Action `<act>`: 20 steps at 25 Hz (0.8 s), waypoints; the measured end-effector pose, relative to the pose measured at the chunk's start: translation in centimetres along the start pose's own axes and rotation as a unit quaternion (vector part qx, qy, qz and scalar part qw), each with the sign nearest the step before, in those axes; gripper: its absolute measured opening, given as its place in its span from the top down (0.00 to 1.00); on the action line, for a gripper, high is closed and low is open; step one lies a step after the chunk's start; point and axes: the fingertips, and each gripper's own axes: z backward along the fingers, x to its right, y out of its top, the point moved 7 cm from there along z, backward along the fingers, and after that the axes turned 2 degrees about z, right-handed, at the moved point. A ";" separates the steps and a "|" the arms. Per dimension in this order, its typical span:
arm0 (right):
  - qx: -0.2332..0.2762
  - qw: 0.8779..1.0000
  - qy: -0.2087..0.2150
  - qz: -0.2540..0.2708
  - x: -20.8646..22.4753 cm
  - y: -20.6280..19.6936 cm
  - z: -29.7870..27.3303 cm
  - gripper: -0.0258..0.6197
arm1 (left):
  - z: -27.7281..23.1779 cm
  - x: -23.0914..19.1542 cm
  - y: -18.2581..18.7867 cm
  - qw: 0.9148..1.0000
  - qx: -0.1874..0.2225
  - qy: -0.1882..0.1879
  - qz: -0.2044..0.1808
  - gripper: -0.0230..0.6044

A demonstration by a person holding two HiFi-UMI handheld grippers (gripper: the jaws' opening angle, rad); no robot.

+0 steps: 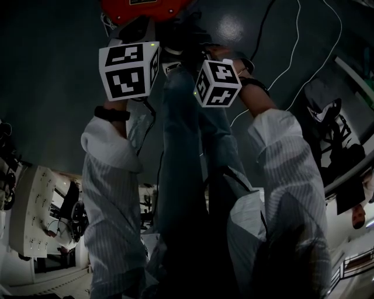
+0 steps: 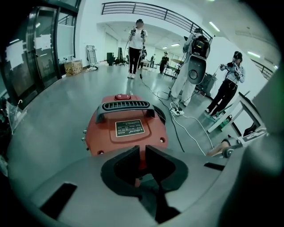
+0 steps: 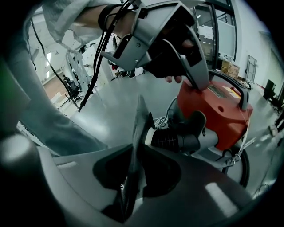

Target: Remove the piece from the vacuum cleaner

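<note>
The red vacuum cleaner stands on the grey floor, its black handle on top. My left gripper is shut on the near edge of the red body, and red shows in the slit between its pads. In the right gripper view the left gripper bears on the vacuum cleaner from above. My right gripper is shut on a thin grey piece that runs to the black ribbed connector at the vacuum's side. In the head view both marker cubes hang just below the vacuum cleaner.
Three people stand farther off in the hall. A white cable with a power strip lies on the floor to the vacuum's right. The vacuum's black wheel is near my right gripper. My legs stand close behind the grippers.
</note>
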 end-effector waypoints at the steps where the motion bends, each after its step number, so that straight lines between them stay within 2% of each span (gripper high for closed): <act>1: -0.004 1.000 0.003 0.004 -0.1 0.0 -0.1 0.88 | 0.0 0.0 0.0 1.000 0.001 -0.001 0.001 0.89; 3: -0.019 0.999 0.029 0.036 -1.0 0.0 -0.4 0.88 | 0.0 0.0 0.0 1.000 0.003 -0.002 0.004 0.89; 5: -0.040 0.993 0.071 0.083 -3.6 -0.3 -1.3 0.92 | 0.1 -0.1 0.1 1.000 0.005 -0.002 0.003 0.89; 6: -0.042 0.992 0.083 0.081 -5.2 -0.6 -1.6 0.92 | 0.1 -0.1 0.1 1.000 0.006 -0.002 0.003 0.89; 10: -0.014 0.996 0.075 -0.052 -7.9 -2.2 -0.6 0.92 | 0.1 -0.1 0.0 1.000 0.011 -0.016 0.021 0.89; 14: 0.030 0.986 0.041 -0.160 -7.6 -2.0 3.3 0.92 | 2.0 1.0 0.4 0.999 0.010 -0.035 0.030 0.89; 17: 0.059 0.975 0.000 -0.215 -6.6 -1.2 7.9 0.92 | 6.6 2.1 2.4 0.998 0.065 -0.009 0.021 0.89; 20: 0.090 0.957 -0.027 -0.275 -7.4 0.8 13.8 0.92 | 14.2 3.0 4.0 0.991 0.127 0.042 0.029 0.89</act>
